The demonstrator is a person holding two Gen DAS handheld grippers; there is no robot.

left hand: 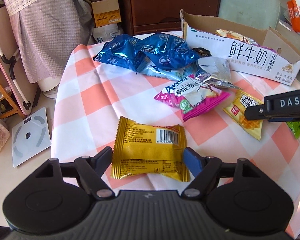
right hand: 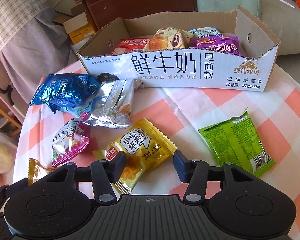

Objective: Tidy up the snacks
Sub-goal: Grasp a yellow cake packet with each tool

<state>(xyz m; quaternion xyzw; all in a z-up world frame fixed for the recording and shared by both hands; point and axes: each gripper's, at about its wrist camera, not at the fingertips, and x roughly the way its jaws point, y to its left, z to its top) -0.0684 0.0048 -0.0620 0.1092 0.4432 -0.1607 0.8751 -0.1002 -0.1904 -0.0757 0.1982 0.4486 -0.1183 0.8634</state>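
A gold snack packet (left hand: 150,152) lies flat on the checked tablecloth between the fingers of my left gripper (left hand: 149,158), which is open around it. My right gripper (right hand: 149,160) stands open over a yellow waffle packet (right hand: 138,156); its left finger touches the wrapper, while the right finger is clear of it. One of its fingers (left hand: 254,113) shows over that packet in the left wrist view. Behind stands a cut-open white milk box (right hand: 170,68) holding several snacks. Loose on the cloth lie blue foil packets (right hand: 66,92), a silver packet (right hand: 112,108), a pink packet (right hand: 70,140) and a green packet (right hand: 238,142).
The round table (left hand: 86,84) drops off at its left edge, with a white bathroom scale (left hand: 30,136) on the floor below. A dark wooden cabinet (left hand: 170,4) and a small cardboard box (left hand: 106,10) stand behind. An orange carton (left hand: 298,16) sits at the far right.
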